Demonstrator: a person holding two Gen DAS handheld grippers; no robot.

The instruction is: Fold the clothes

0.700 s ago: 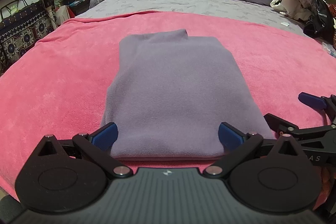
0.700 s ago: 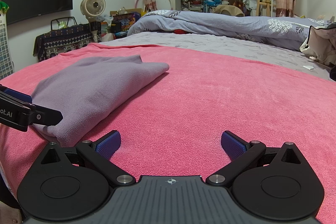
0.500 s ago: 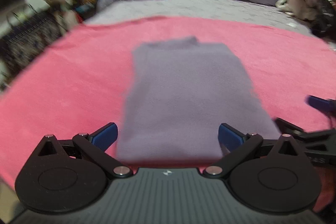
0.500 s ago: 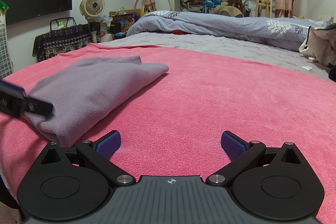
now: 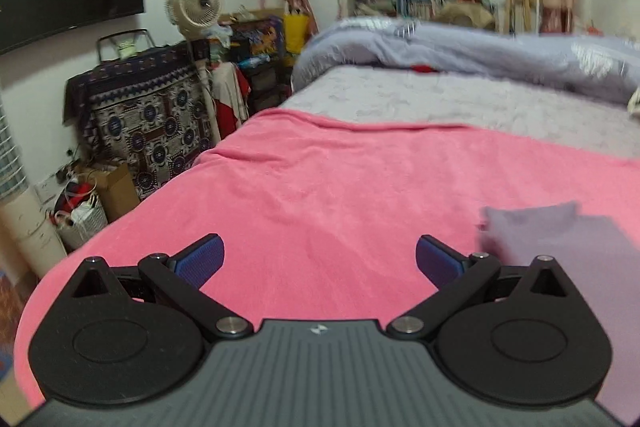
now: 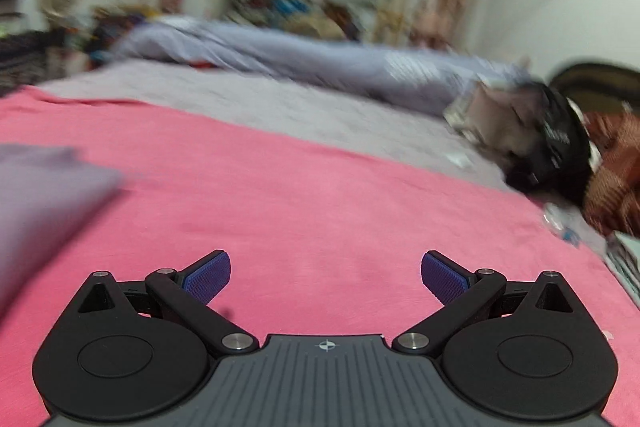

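Note:
The folded purple garment (image 5: pixel 568 239) lies flat on the pink blanket (image 5: pixel 340 195) at the right edge of the left wrist view. It also shows blurred at the left edge of the right wrist view (image 6: pixel 44 187). My left gripper (image 5: pixel 320 259) is open and empty over bare pink blanket, left of the garment. My right gripper (image 6: pixel 326 277) is open and empty over the pink blanket (image 6: pixel 320 195), right of the garment. Neither gripper touches the garment.
A grey sheet (image 5: pixel 460 99) and a rolled lilac duvet (image 5: pixel 480 51) lie beyond the blanket. A fan (image 5: pixel 196 5), a patterned bag (image 5: pixel 148 123) and boxes stand left of the bed. Bags and clothes (image 6: pixel 540 131) pile at the right.
Both grippers pulled back from the folded garment. The left view swung left, so the garment slid to its right edge. The right view swung right, so the garment slid to its left edge.

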